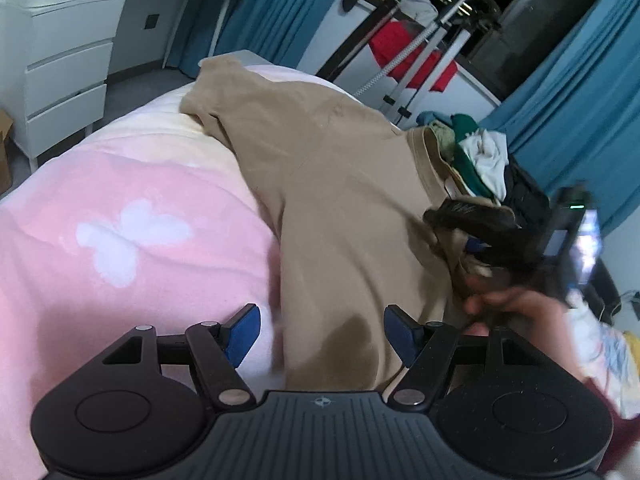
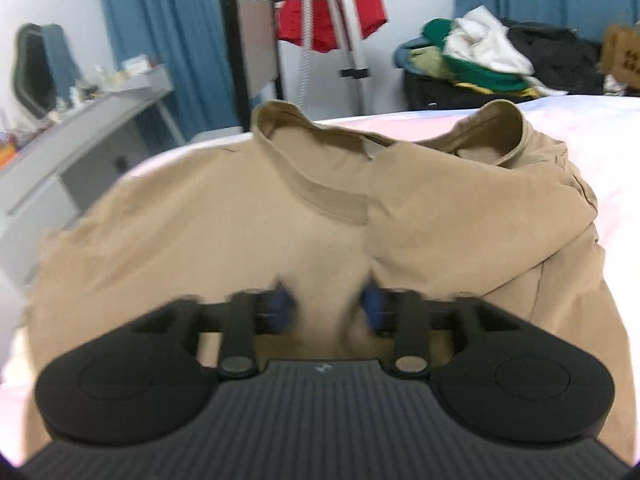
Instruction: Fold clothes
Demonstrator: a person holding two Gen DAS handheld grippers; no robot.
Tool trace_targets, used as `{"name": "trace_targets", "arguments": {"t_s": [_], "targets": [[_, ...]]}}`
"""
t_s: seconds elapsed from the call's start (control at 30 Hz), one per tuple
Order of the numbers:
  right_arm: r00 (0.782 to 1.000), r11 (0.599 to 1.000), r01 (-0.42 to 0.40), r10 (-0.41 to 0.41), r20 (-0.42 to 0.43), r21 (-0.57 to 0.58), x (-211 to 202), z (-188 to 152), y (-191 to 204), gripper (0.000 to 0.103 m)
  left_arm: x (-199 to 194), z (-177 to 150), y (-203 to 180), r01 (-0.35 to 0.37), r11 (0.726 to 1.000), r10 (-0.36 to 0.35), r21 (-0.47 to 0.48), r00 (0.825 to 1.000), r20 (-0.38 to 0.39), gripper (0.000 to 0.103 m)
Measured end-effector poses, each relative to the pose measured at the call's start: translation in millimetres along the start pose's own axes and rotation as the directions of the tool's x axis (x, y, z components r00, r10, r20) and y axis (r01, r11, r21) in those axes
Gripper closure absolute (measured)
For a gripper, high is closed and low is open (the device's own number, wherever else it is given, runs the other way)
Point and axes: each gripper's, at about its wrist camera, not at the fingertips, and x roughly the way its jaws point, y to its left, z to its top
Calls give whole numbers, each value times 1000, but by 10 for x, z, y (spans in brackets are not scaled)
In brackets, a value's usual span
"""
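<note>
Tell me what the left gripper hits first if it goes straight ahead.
Most likely the tan shirt: the left gripper has open jaws, with cloth between and beyond them on the pink blanket. Depth is unclear.

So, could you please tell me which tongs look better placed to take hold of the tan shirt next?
Probably the right tongs: they have tan shirt fabric bunched between their pads near the collar. The left tongs gape open over the hem.
</note>
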Motion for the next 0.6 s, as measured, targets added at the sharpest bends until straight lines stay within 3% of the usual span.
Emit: {"name": "trace_targets", "arguments": {"t_s": [0.17, 0.3, 0.47, 0.6], "targets": [[996, 998, -53, 52, 78, 17, -904, -14, -124, 42, -3, -101, -106, 18, 999, -18, 48, 1000, -7, 30], [993, 999, -28, 25, 115, 29, -1759, -192, -319, 42, -85, -239, -235, 22, 995, -22, 100, 1000, 4, 30], [989, 992, -23, 5, 149, 121, -2754, -683, -639, 42, -300, -490, -477, 27, 980, -32, 197, 999, 22, 29], [987, 970, -31, -9, 162, 239, -3206, -1152, -933, 42, -485, -614, -698, 40, 964, -51, 265, 998, 36, 29]]}}
